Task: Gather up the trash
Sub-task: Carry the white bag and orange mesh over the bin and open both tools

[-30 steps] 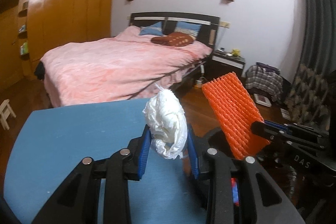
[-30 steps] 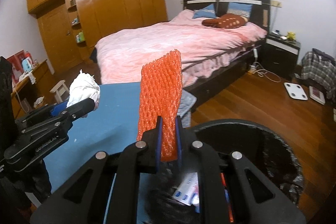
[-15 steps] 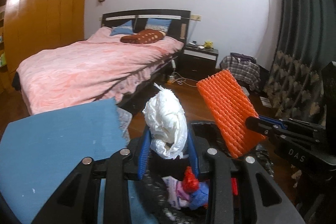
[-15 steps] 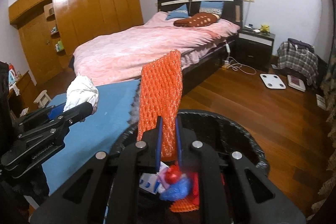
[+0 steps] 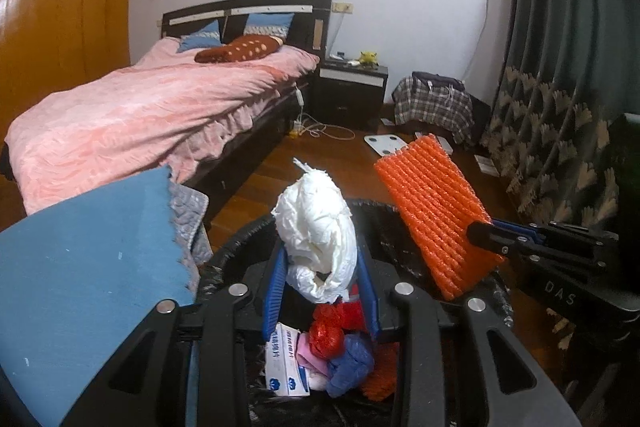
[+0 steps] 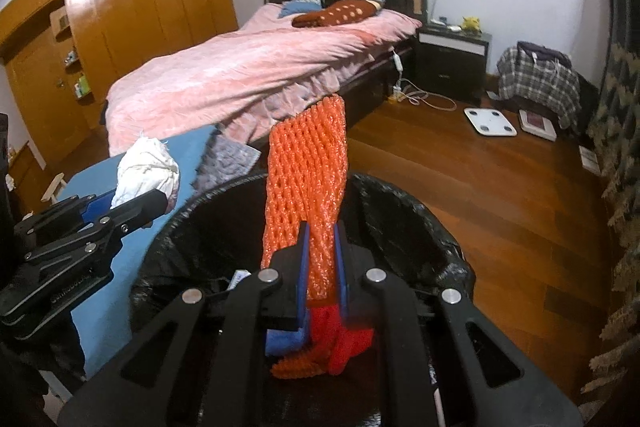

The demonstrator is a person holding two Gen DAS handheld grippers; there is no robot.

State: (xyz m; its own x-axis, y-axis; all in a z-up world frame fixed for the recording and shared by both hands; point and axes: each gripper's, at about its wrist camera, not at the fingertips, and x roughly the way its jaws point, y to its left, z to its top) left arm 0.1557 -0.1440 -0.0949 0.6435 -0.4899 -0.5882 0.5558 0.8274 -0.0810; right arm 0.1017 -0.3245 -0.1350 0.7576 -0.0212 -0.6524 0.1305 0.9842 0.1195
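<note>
Hanging right over the round bin lined with a black plastic bag, both tools carry their loads: the left gripper has its blue pads pressed in on a crumpled white paper wad, which bulges up above the fingers, and the right gripper is squeezed nearly together on a strip of orange foam netting that stands upright out of the pads. From the left wrist view, that same orange strip leans at the right, above the bin's far-right rim, with the white wad just to its left over the middle of the opening. Down in the bin lie a white box with blue print, a scrunched red plastic bag, a blue bag and another piece of orange netting. To the near left, touching the bin's side, sits a blue cloth-covered surface. Farther off stand a bed with a pink quilt, a dark bedside cabinet, and a white bathroom scale on the wooden floor, well apart from the bin.
</note>
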